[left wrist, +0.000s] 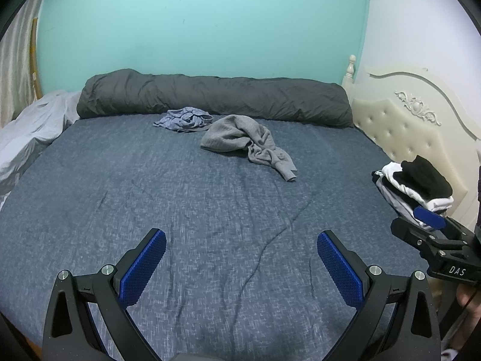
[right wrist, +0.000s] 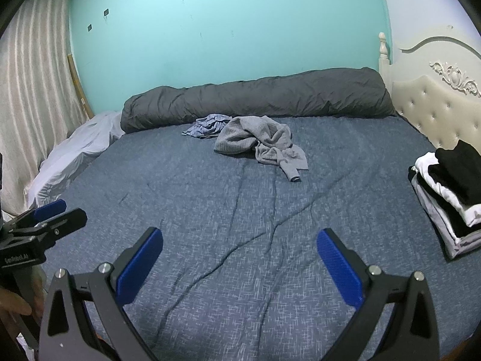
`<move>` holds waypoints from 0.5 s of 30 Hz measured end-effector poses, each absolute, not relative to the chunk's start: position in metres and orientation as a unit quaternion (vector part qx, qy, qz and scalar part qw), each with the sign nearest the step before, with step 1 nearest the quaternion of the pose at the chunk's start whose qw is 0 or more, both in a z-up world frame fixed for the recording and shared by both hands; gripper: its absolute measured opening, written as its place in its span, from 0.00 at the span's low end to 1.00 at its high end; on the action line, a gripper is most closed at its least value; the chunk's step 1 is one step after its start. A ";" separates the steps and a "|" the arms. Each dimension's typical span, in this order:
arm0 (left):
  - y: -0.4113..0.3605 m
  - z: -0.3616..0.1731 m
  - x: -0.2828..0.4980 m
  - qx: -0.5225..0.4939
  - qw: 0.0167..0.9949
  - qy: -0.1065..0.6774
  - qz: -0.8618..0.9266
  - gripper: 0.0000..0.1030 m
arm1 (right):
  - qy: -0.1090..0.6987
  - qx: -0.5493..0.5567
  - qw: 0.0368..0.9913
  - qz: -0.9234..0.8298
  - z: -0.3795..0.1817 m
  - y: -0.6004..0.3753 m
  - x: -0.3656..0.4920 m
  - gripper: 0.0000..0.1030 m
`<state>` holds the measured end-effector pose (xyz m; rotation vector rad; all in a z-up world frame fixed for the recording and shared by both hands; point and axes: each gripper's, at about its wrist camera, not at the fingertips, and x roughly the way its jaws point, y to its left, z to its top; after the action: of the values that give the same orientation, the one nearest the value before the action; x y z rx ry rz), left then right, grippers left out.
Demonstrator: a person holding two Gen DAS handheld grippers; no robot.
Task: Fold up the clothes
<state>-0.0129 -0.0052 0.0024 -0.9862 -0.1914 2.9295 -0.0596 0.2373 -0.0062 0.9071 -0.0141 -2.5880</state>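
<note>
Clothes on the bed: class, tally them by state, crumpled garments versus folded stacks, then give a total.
Crumpled grey garment: 1
Crumpled light blue garment: 1
Folded black-and-white stack: 1; number of pieces inside cannot be told
Total: 3 (2 loose garments, 1 stack)

Blue bedspread (left wrist: 150, 195) spreads wide, creased. Dark grey rolled duvet (left wrist: 210, 96) lies along the turquoise wall (left wrist: 195, 24). Cream tufted headboard (left wrist: 399, 132) at right; pale curtain (right wrist: 33, 90), possibly lined, left.
</note>
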 end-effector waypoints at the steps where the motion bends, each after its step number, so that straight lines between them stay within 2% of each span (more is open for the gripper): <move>1: -0.007 0.001 -0.015 -0.317 0.021 -0.061 0.946 1.00 | -0.006 0.326 0.199 -0.924 -0.009 0.237 -0.062 1.00; 15: -0.046 -0.036 -0.078 -0.310 0.017 -0.079 0.947 1.00 | -0.005 0.358 0.196 -0.913 -0.067 0.235 -0.148 1.00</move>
<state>-0.0777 -0.0455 -0.0358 -0.9640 -0.2440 2.9444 -0.1484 0.2348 -0.0666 1.0018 -0.0149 -2.5570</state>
